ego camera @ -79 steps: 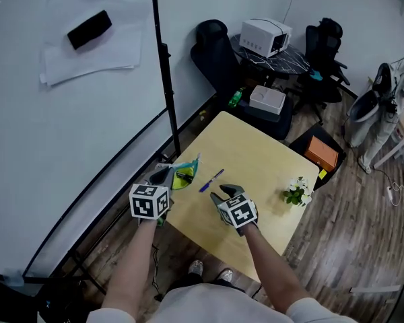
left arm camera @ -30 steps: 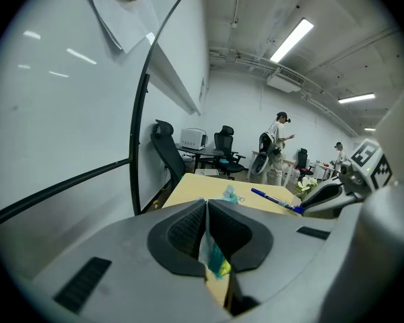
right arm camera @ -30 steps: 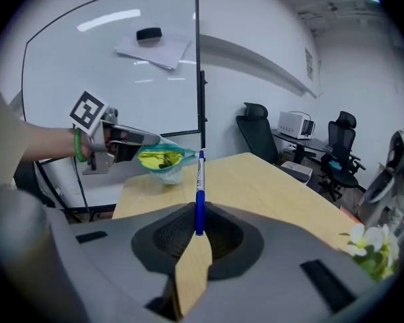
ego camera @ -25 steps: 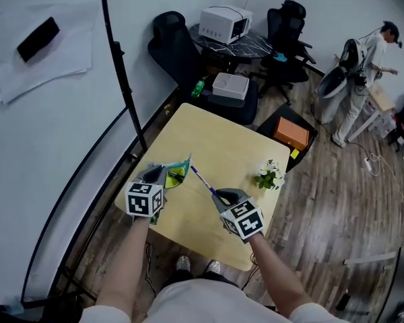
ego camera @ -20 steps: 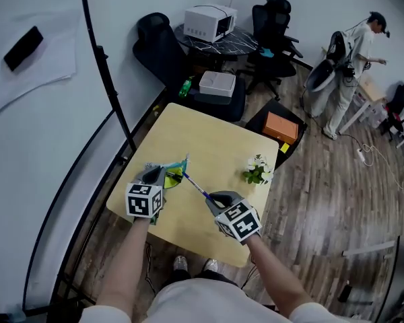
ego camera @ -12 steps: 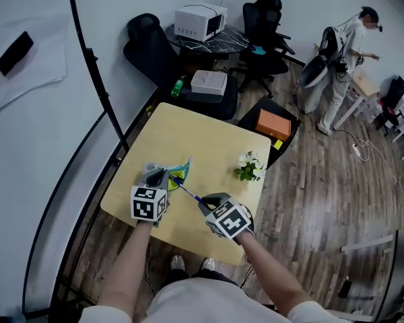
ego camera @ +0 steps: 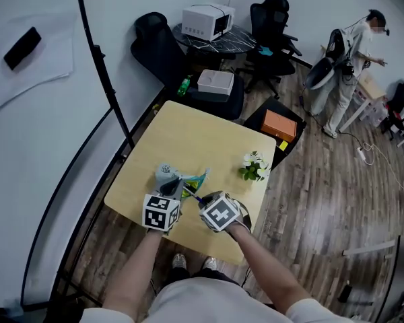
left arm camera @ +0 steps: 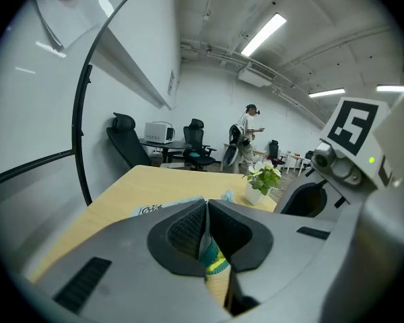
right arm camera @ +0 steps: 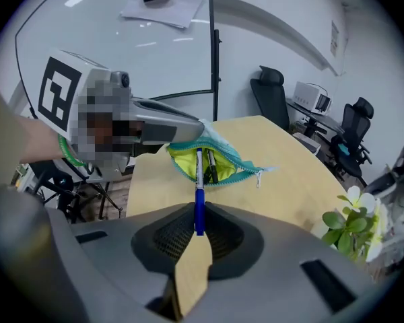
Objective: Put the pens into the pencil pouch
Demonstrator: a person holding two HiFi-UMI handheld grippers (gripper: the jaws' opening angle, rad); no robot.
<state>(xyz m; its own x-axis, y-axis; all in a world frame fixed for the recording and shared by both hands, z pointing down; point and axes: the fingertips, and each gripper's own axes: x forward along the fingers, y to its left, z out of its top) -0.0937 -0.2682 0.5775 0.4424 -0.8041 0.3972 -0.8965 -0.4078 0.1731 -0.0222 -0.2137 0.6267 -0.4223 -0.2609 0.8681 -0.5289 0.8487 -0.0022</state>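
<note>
Over the yellow table point(ego camera: 188, 133), left gripper point(left arm camera: 206, 231) pinched the pencil pouch point(right arm camera: 219, 161) rim between closed jaws, right gripper point(right arm camera: 199, 229) clamped the blue pen point(right arm camera: 199, 194), tip just inside the mouth; released this shallow, pen would likely tip back out.

Grey left gripper point(left arm camera: 207, 210), right gripper point(right arm camera: 199, 215) — marker cubes point(ego camera: 161, 212) — white sleeves point(ego camera: 308, 309)

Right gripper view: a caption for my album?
Right gripper holds a blue pen tip-first in the open pencil pouch gripped by the left gripper.
</note>
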